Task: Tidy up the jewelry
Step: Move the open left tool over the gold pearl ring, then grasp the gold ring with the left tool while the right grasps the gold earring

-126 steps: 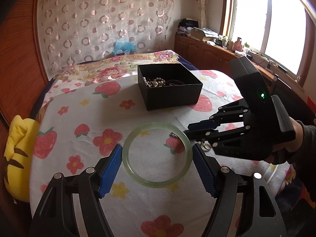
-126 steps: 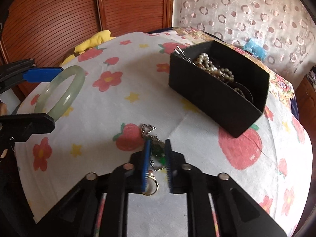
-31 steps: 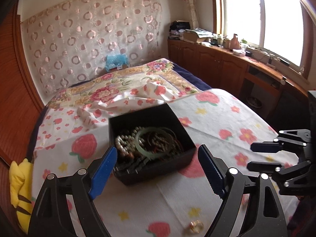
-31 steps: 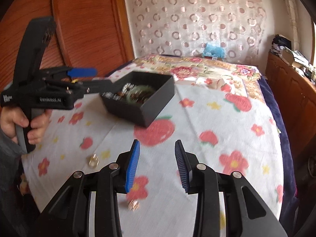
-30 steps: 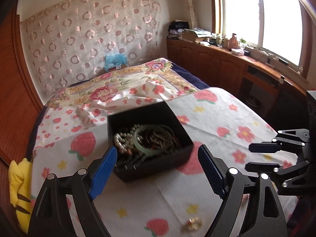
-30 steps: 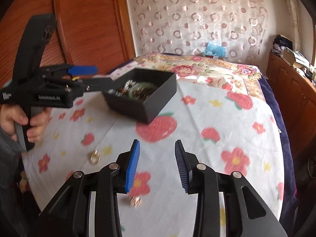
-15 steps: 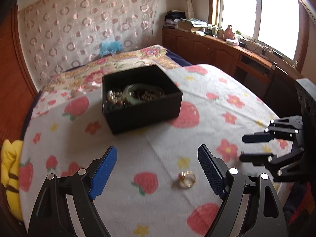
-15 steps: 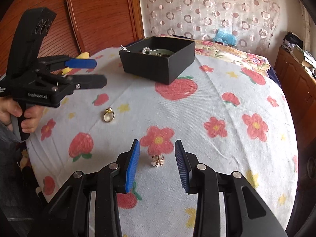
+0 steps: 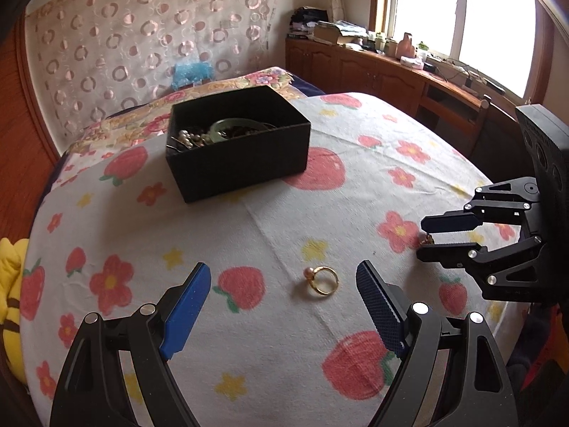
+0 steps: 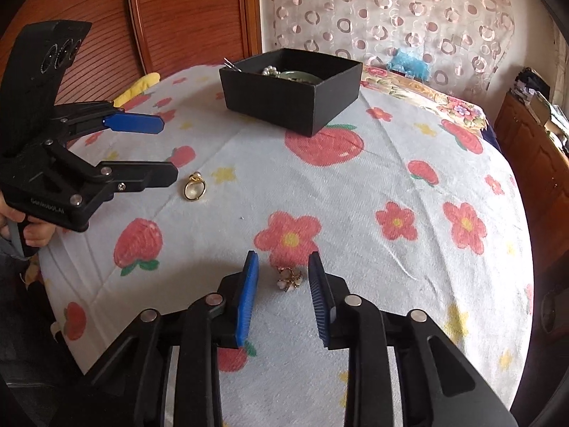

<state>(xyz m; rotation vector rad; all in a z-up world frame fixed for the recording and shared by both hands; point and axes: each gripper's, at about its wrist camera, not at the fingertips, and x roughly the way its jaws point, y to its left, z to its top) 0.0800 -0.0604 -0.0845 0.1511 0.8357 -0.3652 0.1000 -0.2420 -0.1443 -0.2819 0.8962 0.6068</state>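
On a bed under a strawberry-and-flower sheet (image 9: 249,195), 2 loose pieces of jewelry lie apart from the black box (image 9: 237,149) that stands farther back toward the curtain (image 9: 142,46). The left gripper (image 9: 282,293) is released, its 2 blue pads wide apart above the sheet, with a gold ring (image 9: 323,279) lying on the cloth between them, nearer the right pad and touching neither; the ring carries a small pinkish bead on its far-left side. The right gripper (image 10: 282,277) has just been closing its jaws, and they now flank a small flower-shaped brooch (image 10: 290,277) that lies on the sheet just below a red flower print. A gap shows on each side of the brooch, so the pads do not press it and nothing is grasped. In the right wrist view the left gripper (image 10: 167,149) reaches in from the left, held by a hand (image 10: 32,231), with the ring (image 10: 194,188) just beyond its lower finger. The box (image 10: 290,96) is open and holds pearls, a green bangle (image 9: 231,126) and darker pieces. A yellow cushion (image 9: 9,284) sits at the bed's left edge.
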